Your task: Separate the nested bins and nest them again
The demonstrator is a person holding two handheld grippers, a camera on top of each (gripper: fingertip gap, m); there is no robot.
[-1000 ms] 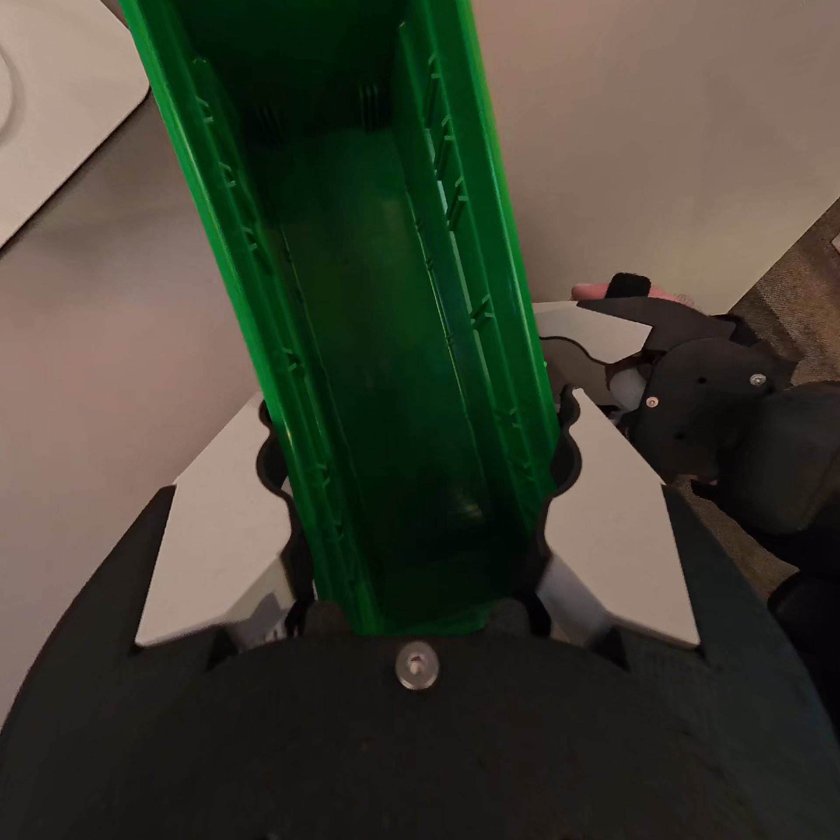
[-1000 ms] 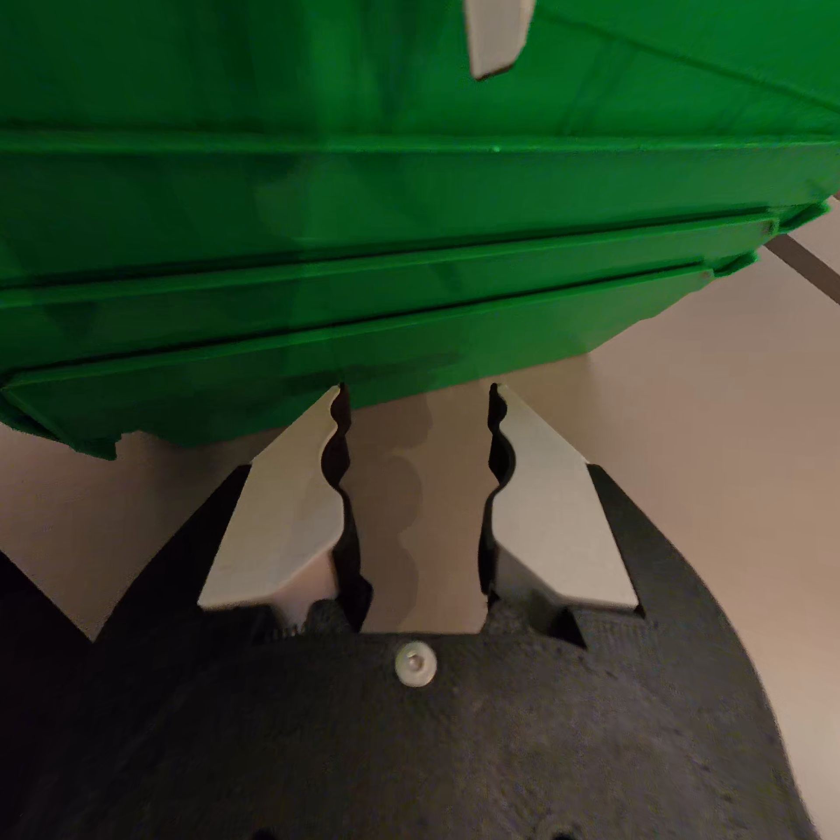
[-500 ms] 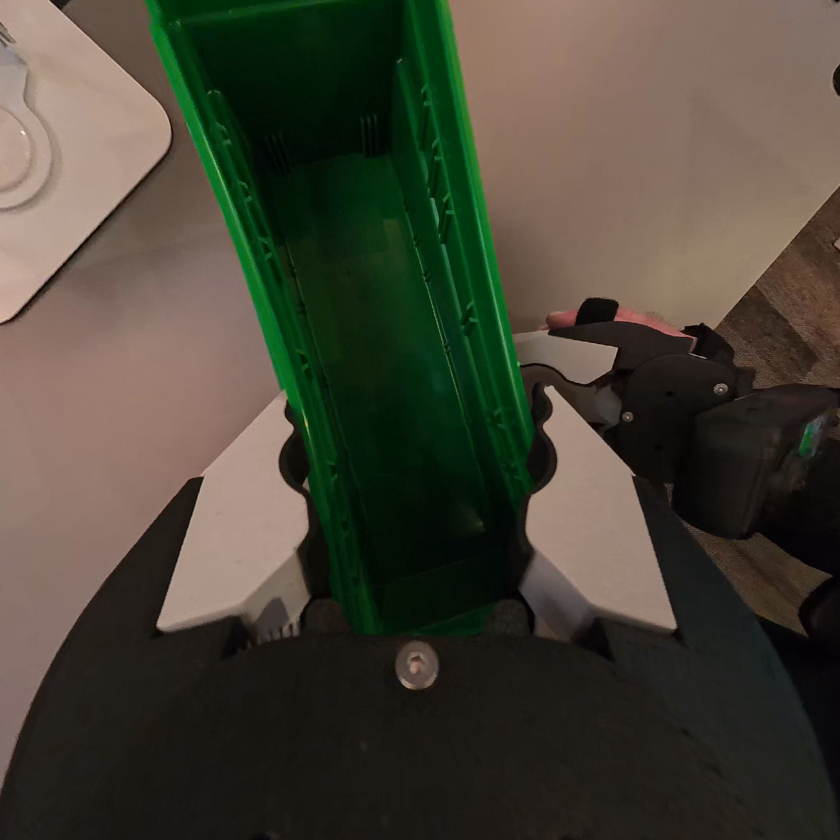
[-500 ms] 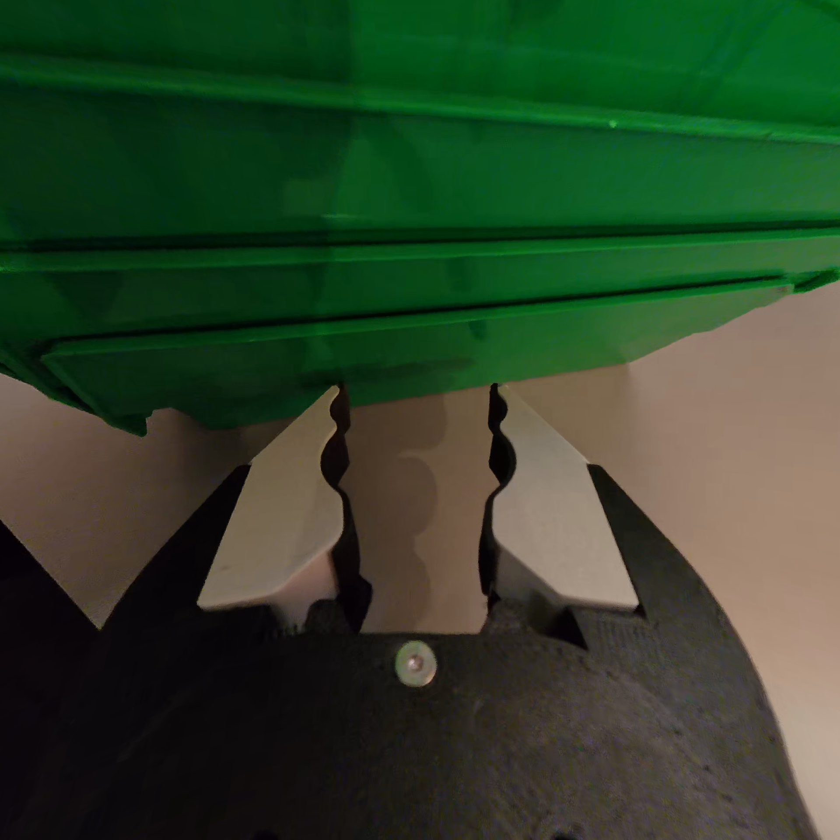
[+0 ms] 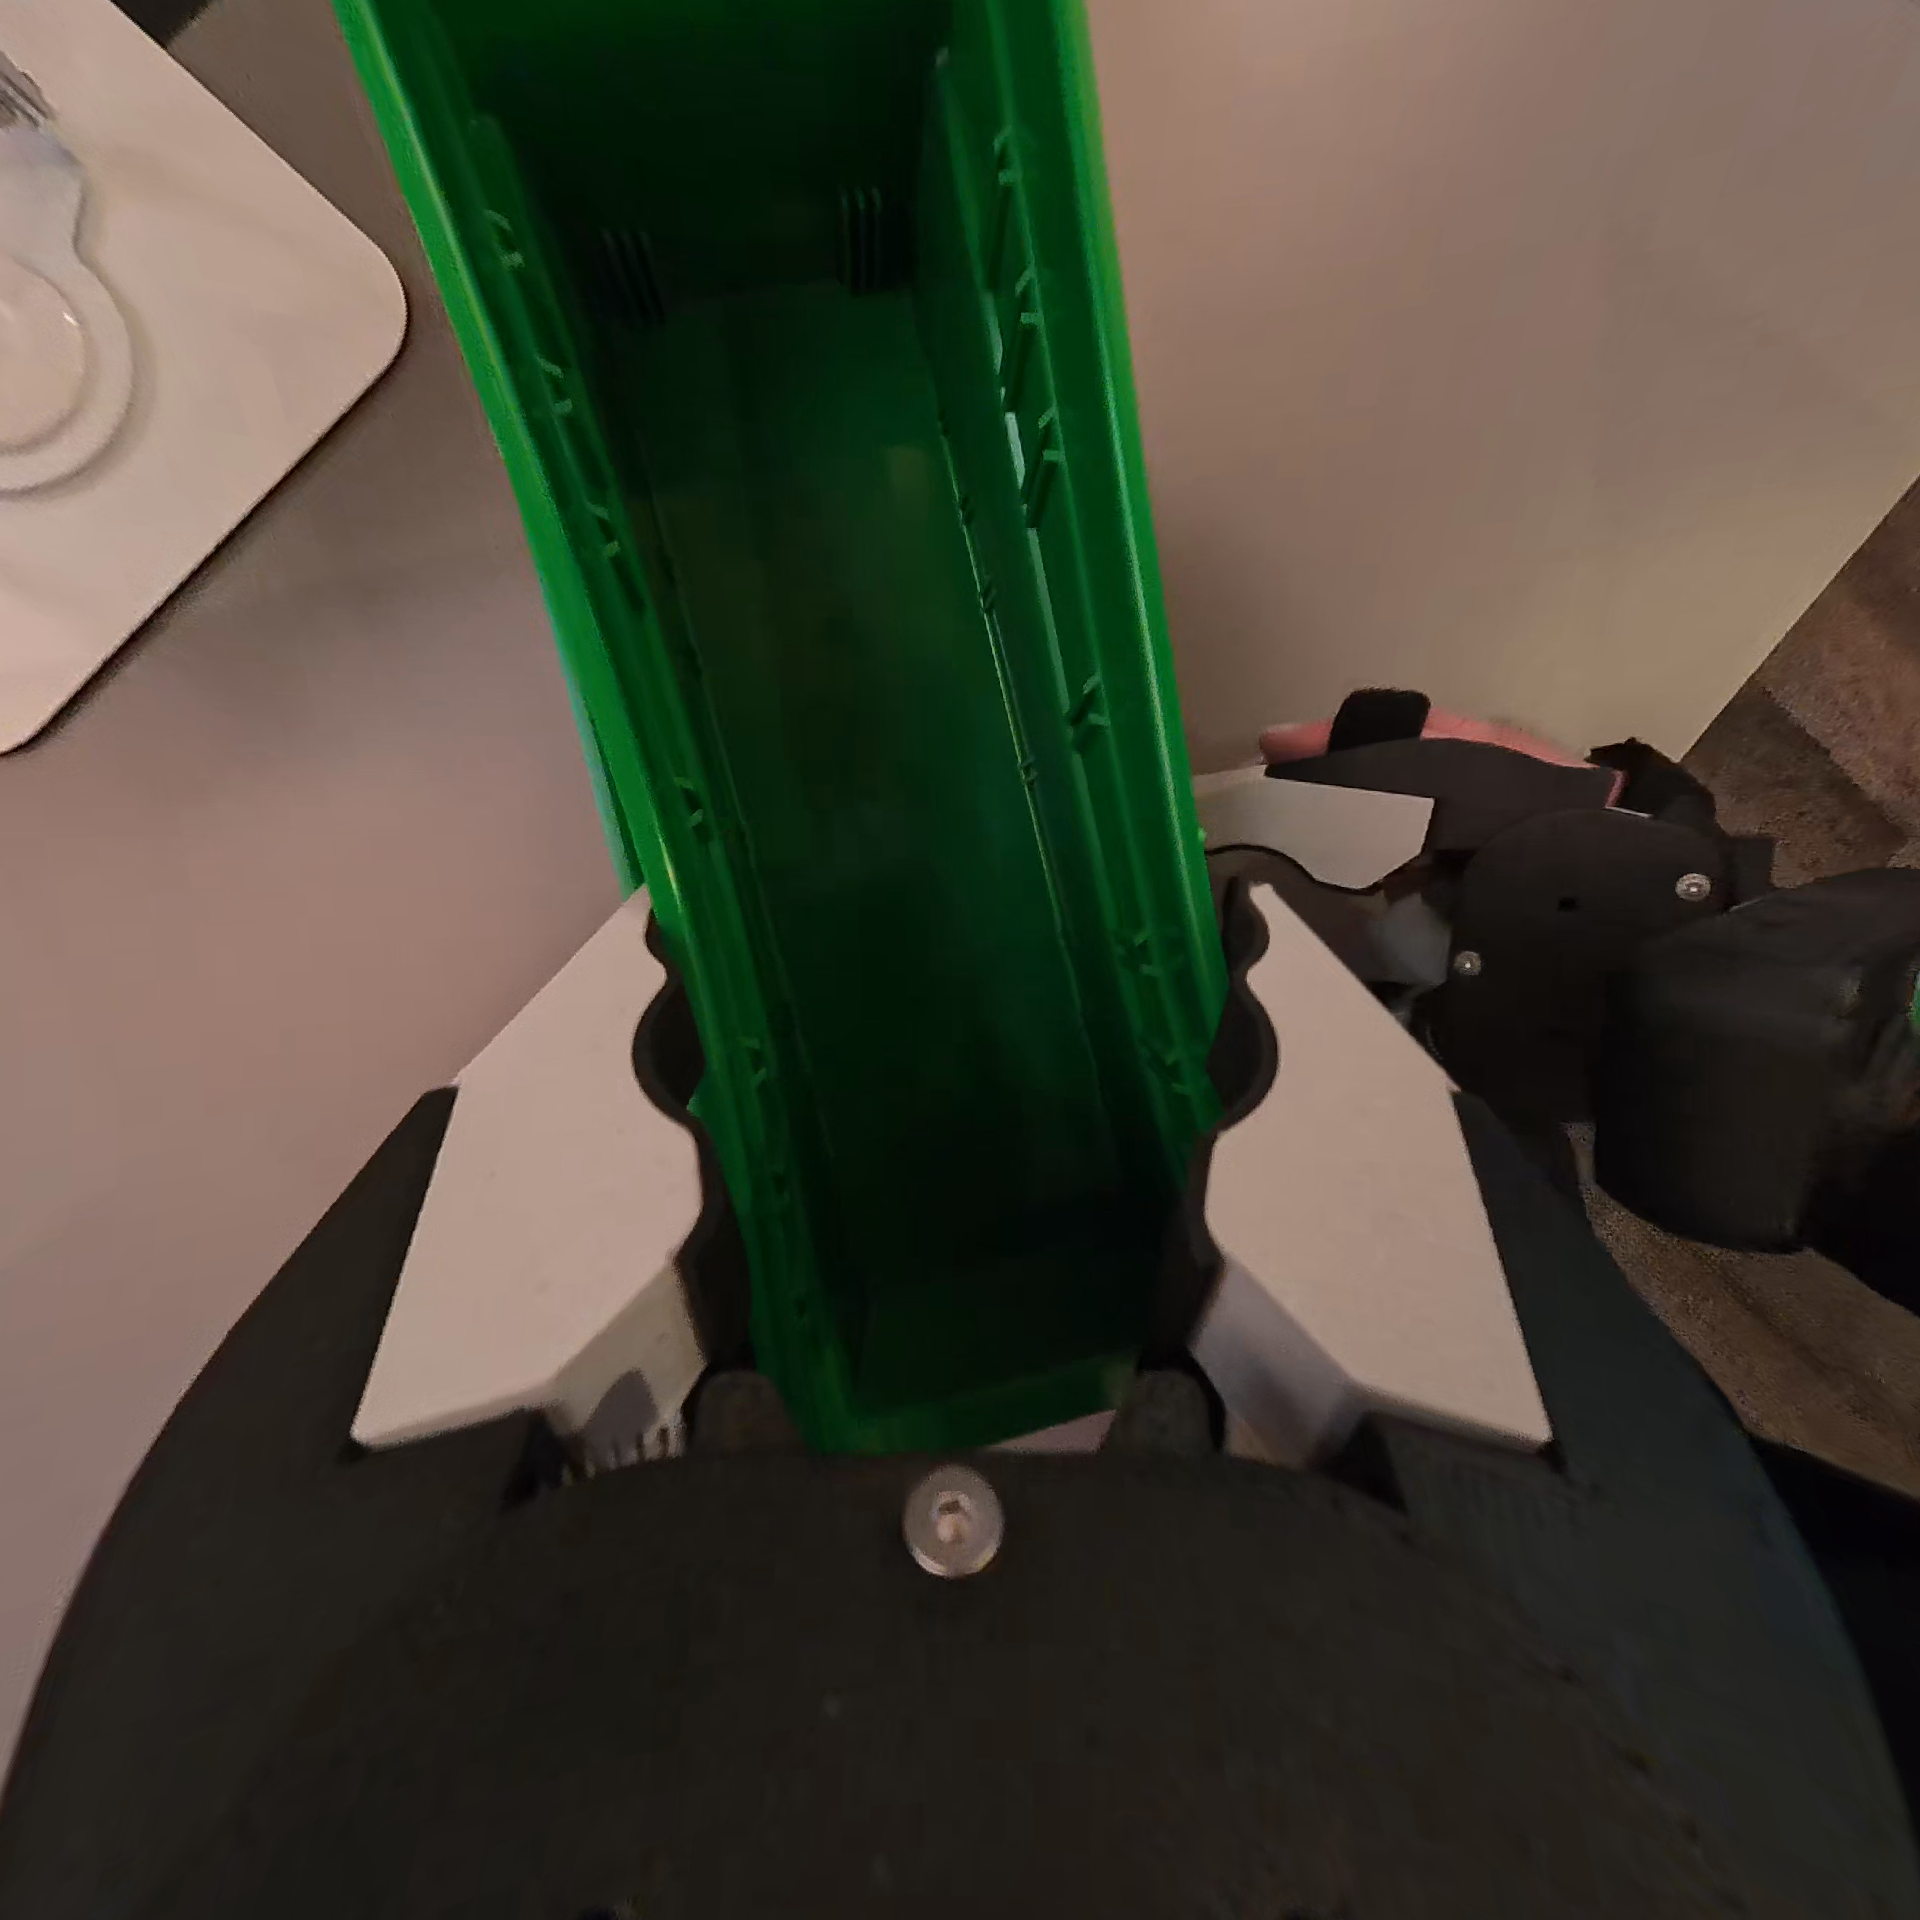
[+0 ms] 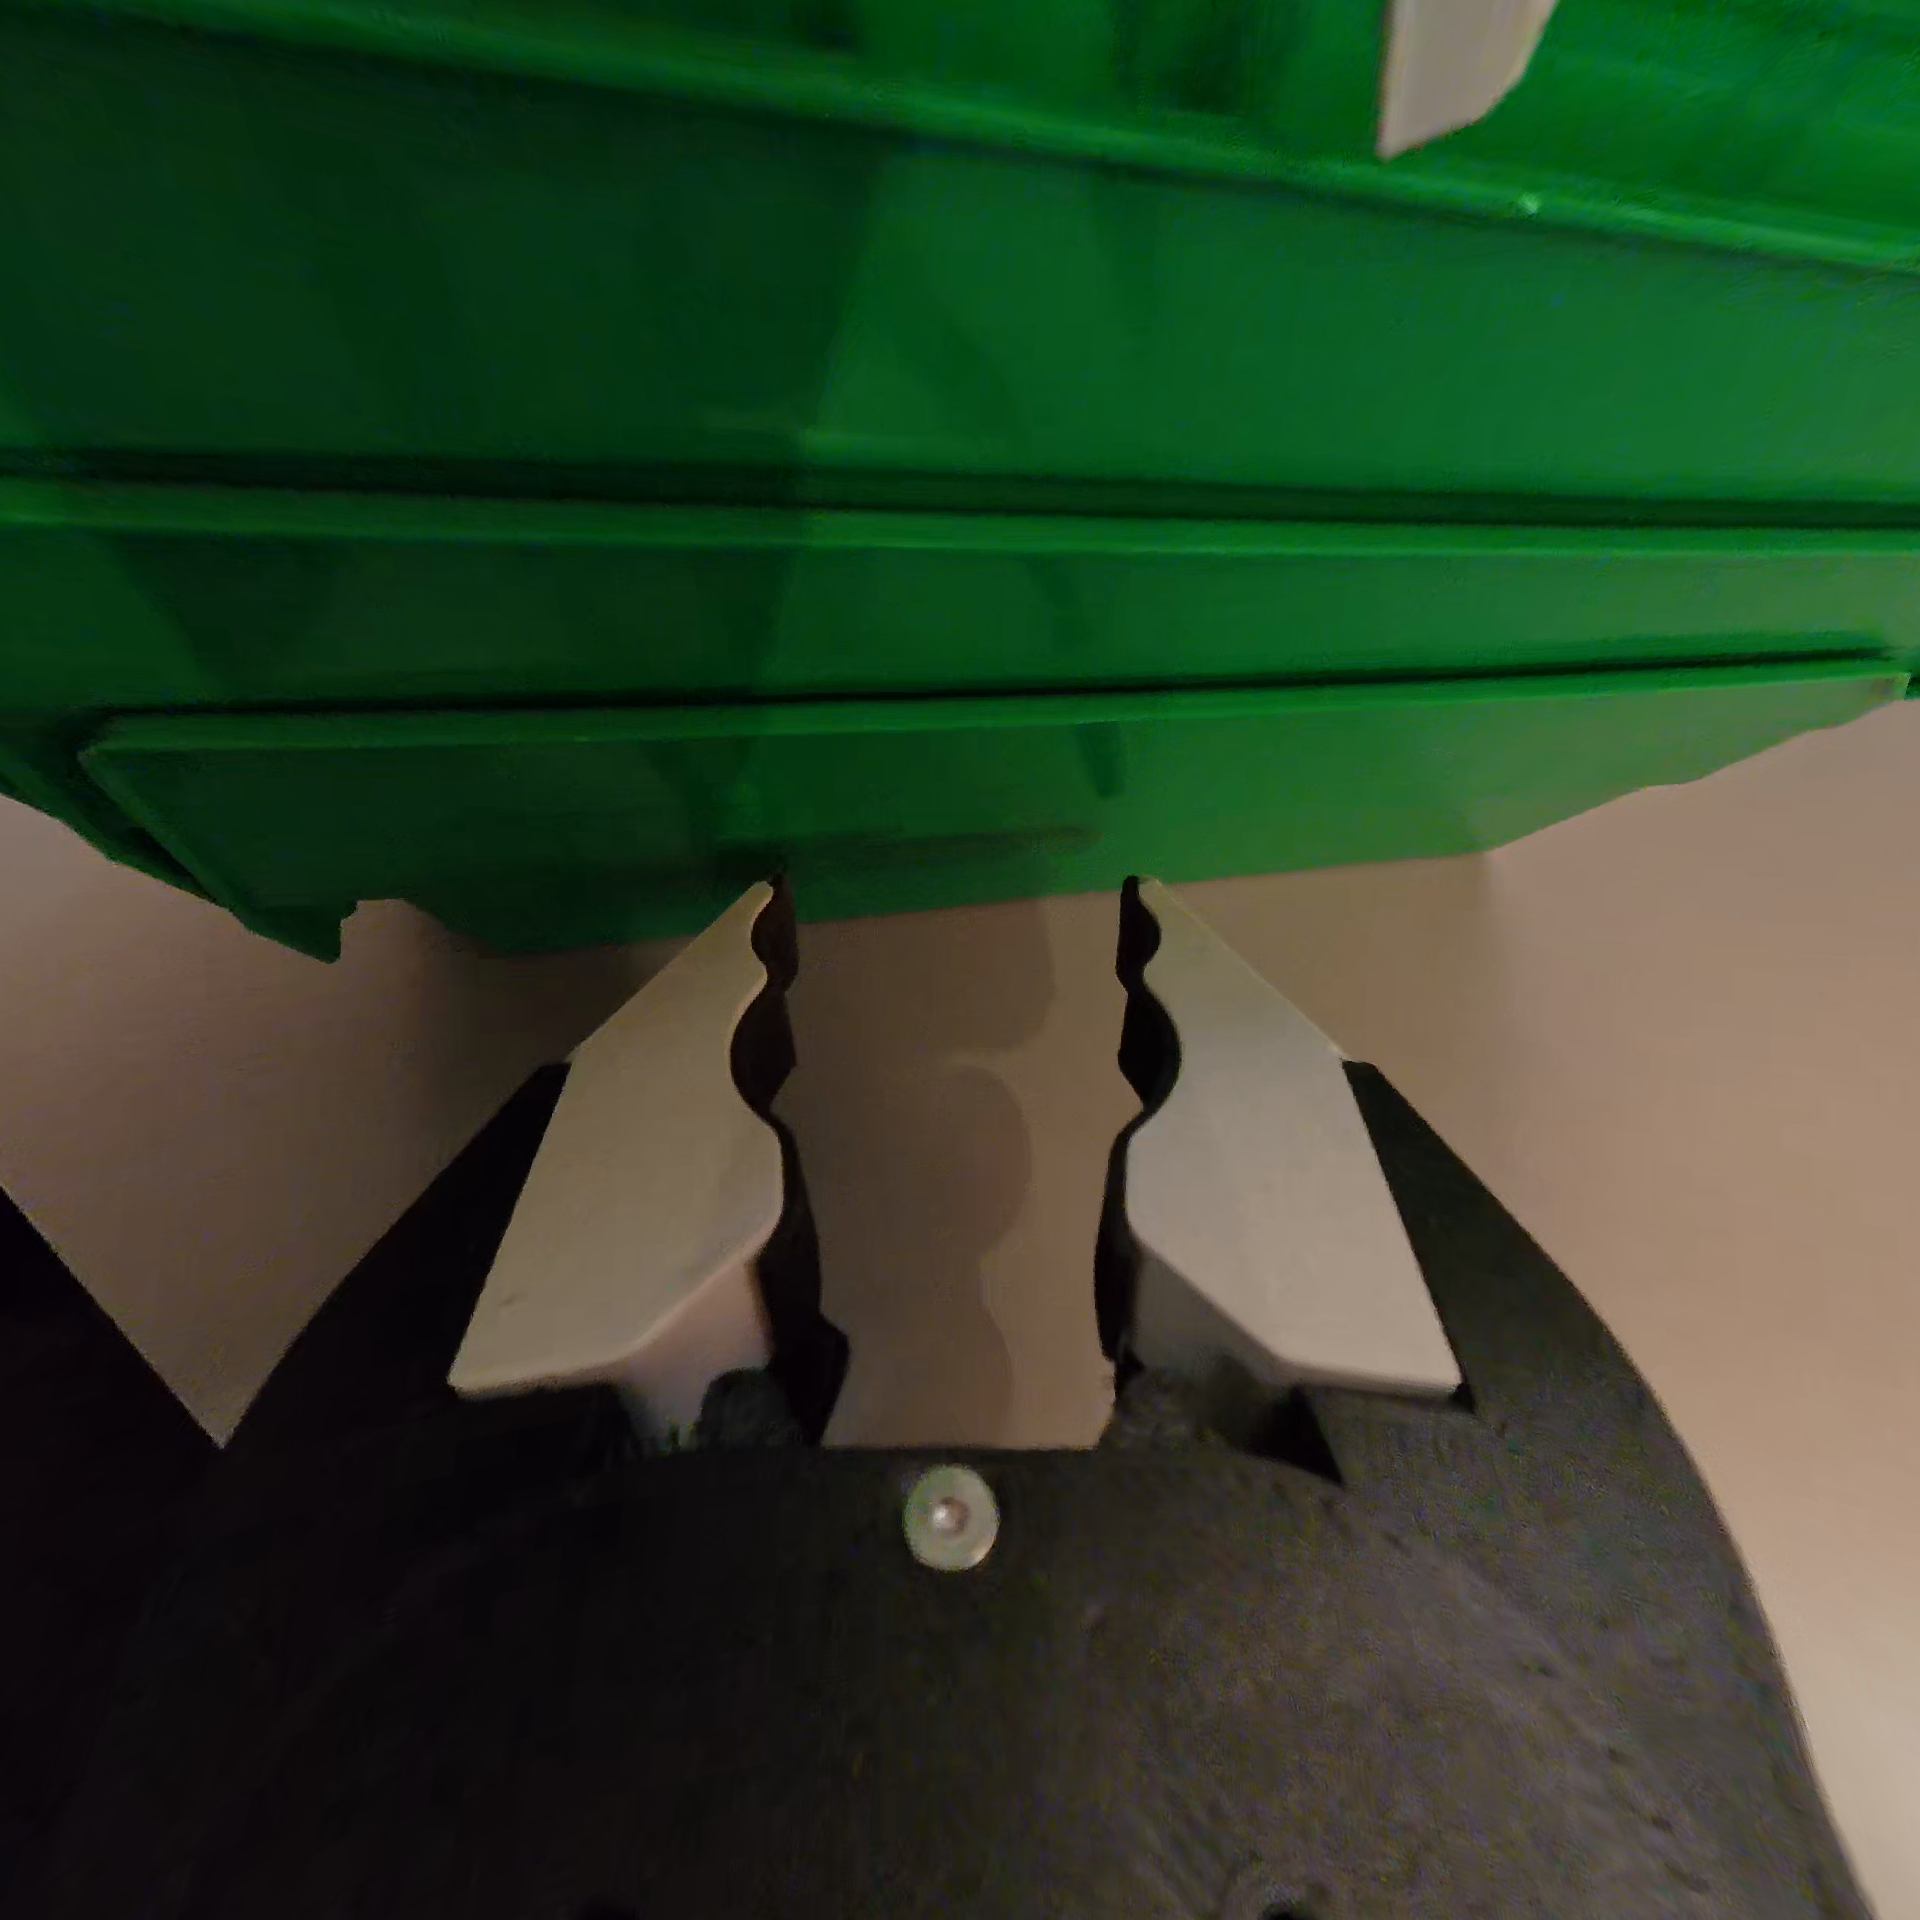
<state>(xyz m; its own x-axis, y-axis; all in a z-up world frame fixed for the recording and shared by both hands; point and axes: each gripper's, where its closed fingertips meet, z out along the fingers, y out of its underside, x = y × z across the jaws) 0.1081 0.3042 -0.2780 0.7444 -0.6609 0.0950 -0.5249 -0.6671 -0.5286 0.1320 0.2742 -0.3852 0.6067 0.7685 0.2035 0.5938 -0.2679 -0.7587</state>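
Pale beige worktop (image 5: pixel 260 883) carries the long green plastic nested bins (image 5: pixel 894 727) | left gripper (image 5: pixel 951 966): jaws clamped across the narrow bin end | right gripper (image 6: pixel 956 894): jaws parted, empty, tips at the bins' side | white rounded tray (image 5: pixel 208 343) far left

text: none legible | labels: none | brands: none | numbers: none | signs: none

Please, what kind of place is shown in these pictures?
Probably an indoor room, perhaps an office or a lab. A smooth beige table stands on grey carpet, with a white tray at its far left. The green bins are held in the left tongs.
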